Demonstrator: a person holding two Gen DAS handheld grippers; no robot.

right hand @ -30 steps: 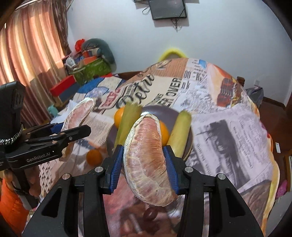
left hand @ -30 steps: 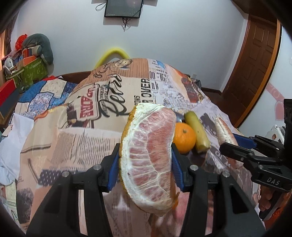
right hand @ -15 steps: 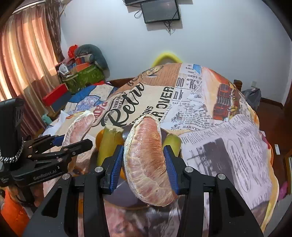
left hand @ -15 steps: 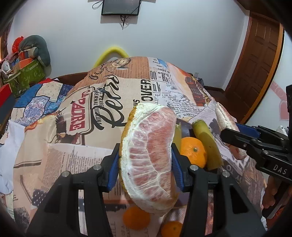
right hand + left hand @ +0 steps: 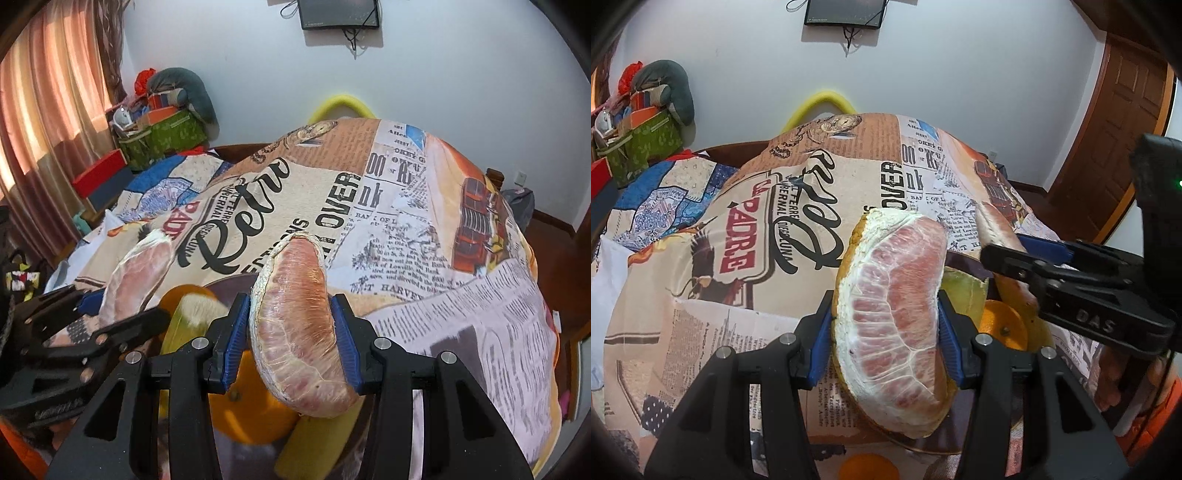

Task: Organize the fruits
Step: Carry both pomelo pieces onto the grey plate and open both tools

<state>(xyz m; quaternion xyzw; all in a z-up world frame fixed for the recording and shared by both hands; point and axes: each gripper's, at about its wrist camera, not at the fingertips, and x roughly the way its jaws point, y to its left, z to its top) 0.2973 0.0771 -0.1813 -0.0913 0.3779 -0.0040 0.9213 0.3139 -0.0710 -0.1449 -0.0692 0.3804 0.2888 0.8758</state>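
My left gripper [image 5: 884, 332] is shut on a large pink pomelo wedge [image 5: 890, 317] with white pith, held above the table. My right gripper [image 5: 290, 339] is shut on a second, narrower pomelo wedge [image 5: 299, 332]. Both hang just over a dark plate [image 5: 229, 288] that holds an orange [image 5: 1003, 326], another orange [image 5: 251, 413] and yellow-green banana pieces [image 5: 314, 443]. The right gripper and its wedge show at the right of the left wrist view [image 5: 997, 229]. The left gripper and its wedge show at the left of the right wrist view [image 5: 140, 273].
The table wears a newspaper-print cloth [image 5: 775, 229]. A loose orange [image 5: 868, 469] lies on the cloth at the near edge. Boxes and cushions [image 5: 166, 122] pile up at the back left; a wooden door [image 5: 1115, 147] stands at the right.
Both grippers have moved forward and down with their wedges, closing in on the plate. The plate fruit now sits right under and beside the wedges, and the grippers are closer together.
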